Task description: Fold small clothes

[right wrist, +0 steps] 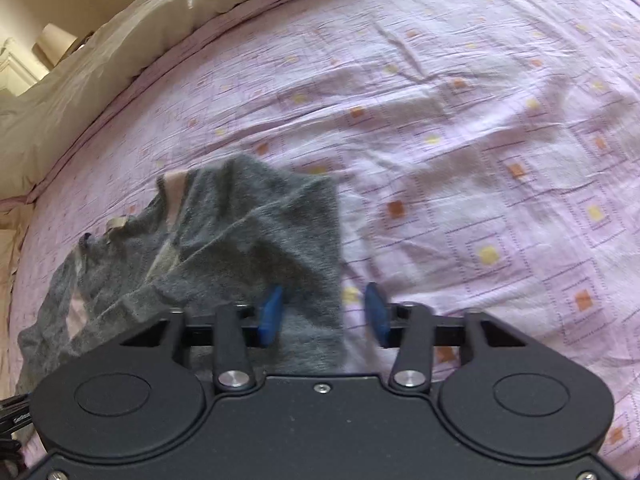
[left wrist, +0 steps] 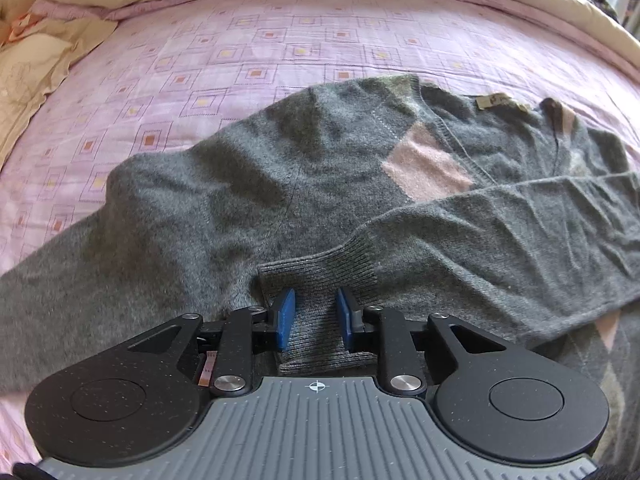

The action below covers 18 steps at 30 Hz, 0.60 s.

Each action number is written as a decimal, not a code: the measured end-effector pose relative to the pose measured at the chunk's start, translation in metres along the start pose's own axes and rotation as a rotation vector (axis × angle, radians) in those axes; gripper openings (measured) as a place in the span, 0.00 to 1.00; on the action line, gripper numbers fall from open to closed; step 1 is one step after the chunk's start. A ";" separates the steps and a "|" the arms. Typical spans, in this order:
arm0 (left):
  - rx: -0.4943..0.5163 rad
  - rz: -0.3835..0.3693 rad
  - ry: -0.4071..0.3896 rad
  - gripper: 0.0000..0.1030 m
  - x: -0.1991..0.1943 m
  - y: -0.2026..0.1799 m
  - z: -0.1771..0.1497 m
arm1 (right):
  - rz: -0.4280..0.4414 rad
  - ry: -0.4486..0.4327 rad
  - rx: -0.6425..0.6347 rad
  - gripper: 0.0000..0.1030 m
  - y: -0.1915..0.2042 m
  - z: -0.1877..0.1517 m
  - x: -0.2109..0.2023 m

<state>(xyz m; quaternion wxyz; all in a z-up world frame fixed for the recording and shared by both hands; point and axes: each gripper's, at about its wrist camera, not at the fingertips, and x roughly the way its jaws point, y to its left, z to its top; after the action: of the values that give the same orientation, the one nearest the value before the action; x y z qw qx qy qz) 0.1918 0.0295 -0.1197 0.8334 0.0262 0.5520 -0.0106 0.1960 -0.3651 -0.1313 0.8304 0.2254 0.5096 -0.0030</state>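
Note:
A grey knitted sweater with pink diamond patches lies spread on the bed, one sleeve folded across its body. The sleeve's ribbed cuff lies flat under my left gripper, whose blue pads stand apart on either side of it, open. In the right wrist view the sweater's right edge lies between the spread fingers of my right gripper, which is open just above the fabric. Its left pad is over the knit, the right pad over the sheet.
The bed carries a pink sheet with square patterns, wrinkled to the right of the sweater. A beige quilt is bunched along the far edge and left side of the bed.

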 end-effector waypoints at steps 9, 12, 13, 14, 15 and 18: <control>-0.015 0.003 0.000 0.25 0.004 -0.001 0.003 | -0.173 0.007 -0.134 0.20 0.011 -0.002 -0.009; -0.011 0.003 0.008 0.25 0.004 -0.001 0.004 | -0.128 -0.056 -0.097 0.51 0.001 -0.008 -0.027; -0.016 -0.001 0.011 0.25 0.004 0.000 0.005 | -0.125 -0.068 -0.106 0.60 0.001 -0.012 -0.035; -0.021 -0.004 0.012 0.25 0.004 0.001 0.005 | -0.130 -0.072 -0.123 0.59 0.003 -0.018 -0.041; -0.023 -0.006 0.013 0.25 0.005 0.001 0.005 | -0.138 -0.067 -0.143 0.59 0.005 -0.024 -0.047; -0.020 -0.011 0.009 0.26 0.005 0.002 0.004 | -0.154 -0.047 -0.199 0.59 0.009 -0.049 -0.060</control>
<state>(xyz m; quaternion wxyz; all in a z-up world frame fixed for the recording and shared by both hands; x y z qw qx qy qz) 0.1979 0.0315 -0.1227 0.8310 0.0149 0.5560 -0.0096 0.1283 -0.3522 -0.0955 0.8577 0.1017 0.5035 -0.0216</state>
